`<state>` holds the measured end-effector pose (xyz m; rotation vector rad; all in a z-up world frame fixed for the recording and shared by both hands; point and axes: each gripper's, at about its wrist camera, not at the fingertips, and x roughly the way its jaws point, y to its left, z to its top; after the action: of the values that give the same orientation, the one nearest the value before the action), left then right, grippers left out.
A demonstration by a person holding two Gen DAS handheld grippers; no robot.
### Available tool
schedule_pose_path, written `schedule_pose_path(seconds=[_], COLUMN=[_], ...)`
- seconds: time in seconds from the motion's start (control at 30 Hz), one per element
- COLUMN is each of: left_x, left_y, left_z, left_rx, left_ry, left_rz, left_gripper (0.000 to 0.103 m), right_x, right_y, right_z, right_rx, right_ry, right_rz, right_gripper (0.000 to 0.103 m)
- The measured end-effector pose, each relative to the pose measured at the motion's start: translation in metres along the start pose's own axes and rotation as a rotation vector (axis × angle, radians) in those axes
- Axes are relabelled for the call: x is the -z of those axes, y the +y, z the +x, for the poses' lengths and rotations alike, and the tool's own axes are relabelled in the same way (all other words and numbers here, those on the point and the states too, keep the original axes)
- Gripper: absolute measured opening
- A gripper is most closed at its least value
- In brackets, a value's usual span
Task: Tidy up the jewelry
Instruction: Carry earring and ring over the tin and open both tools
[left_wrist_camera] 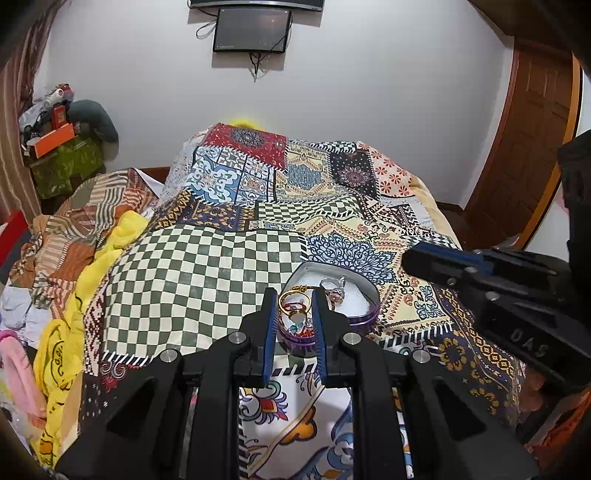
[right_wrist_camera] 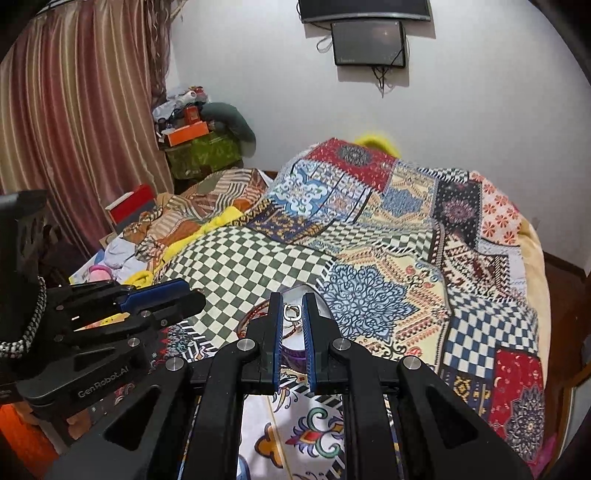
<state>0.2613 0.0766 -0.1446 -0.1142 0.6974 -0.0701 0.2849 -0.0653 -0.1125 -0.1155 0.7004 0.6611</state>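
Note:
A purple heart-shaped tin (left_wrist_camera: 364, 317) with white lining sits open on the patchwork quilt (left_wrist_camera: 207, 280). It holds a silver ring (left_wrist_camera: 334, 286), a pale-stone ring (left_wrist_camera: 297, 318) and red beads (left_wrist_camera: 307, 332). My left gripper (left_wrist_camera: 295, 291) hovers just before the tin's near left part. A gold ring (left_wrist_camera: 295, 300) spans the narrow gap between its blue pads, which appear shut on it. My right gripper (right_wrist_camera: 293, 295) is shut and empty above the tin (right_wrist_camera: 293, 356). The silver ring (right_wrist_camera: 293, 312) shows through its slit. From the left wrist view, the right gripper (left_wrist_camera: 406, 258) hangs to the tin's right.
Loose clothes and yellow cloth (left_wrist_camera: 62, 332) are heaped along the bed's left side, beside a red box (right_wrist_camera: 131, 206). A striped curtain (right_wrist_camera: 74, 129) hangs at the left, a wooden door (left_wrist_camera: 532, 147) stands at the right, and a dark screen (left_wrist_camera: 251, 31) is on the far wall.

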Motion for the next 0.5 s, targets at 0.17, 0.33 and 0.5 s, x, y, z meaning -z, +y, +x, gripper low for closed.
schedule_pose_path(seconds=[0.17, 0.33, 0.5], left_x=[0.0, 0.002, 0.008], left_y=[0.002, -0.001, 0.0], left_z=[0.021, 0.042, 0.055], left_rx=[0.027, 0.047, 0.061], left_ry=[0.03, 0.063, 0.095], left_rz=[-0.006, -0.007, -0.029], left_gripper=[0.017, 0.017, 0.017], right_x=[0.001, 0.004, 0.01], right_y=[-0.011, -0.016, -0.017], right_z=[0.02, 0.036, 0.046], right_rx=[-0.039, -0.046, -0.045], right_ry=[0.051, 0.092, 0.121], right_rz=[0.048, 0.057, 0.05], right_gripper=[0.009, 0.009, 0.009])
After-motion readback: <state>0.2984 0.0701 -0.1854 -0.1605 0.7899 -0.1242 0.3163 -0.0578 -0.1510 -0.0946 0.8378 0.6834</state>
